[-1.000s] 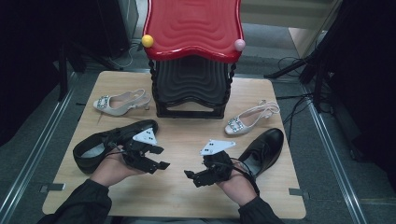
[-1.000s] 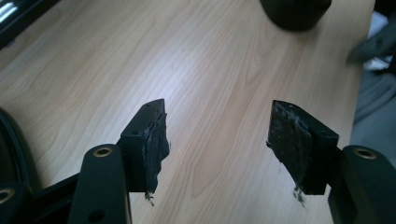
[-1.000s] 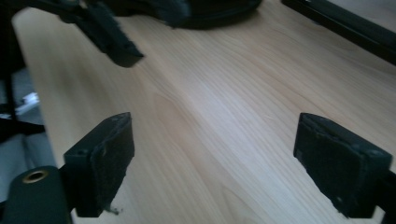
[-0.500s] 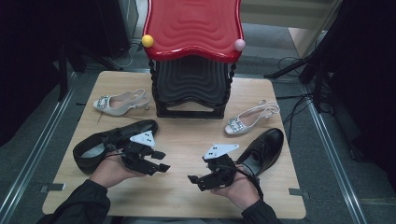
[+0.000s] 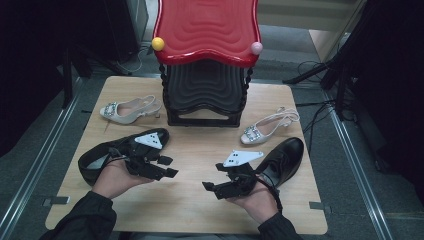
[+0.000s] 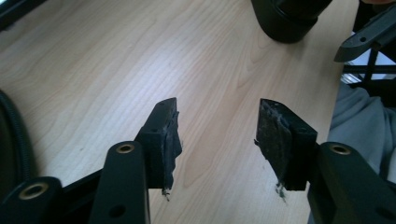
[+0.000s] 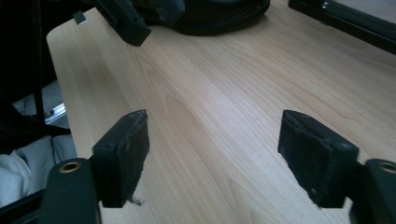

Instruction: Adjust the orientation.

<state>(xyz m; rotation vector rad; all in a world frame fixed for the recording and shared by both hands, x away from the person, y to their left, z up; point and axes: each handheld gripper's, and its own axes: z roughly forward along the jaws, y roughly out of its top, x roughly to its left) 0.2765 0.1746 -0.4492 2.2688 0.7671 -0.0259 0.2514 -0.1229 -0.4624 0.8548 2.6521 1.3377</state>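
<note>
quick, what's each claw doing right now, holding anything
Left claw: open, nothing between the jaws, which have just been closing a little.
Right claw: open, empty over the bare table, jaws also just closing somewhat.

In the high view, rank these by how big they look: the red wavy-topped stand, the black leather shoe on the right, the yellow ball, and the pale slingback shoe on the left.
1. Red wavy-topped stand, though it stands tall, nearer the camera.
2. Black leather shoe.
3. Pale slingback shoe, slightly smaller; it lies farther back, so this is unsure.
4. Yellow ball, by far the smallest.
</note>
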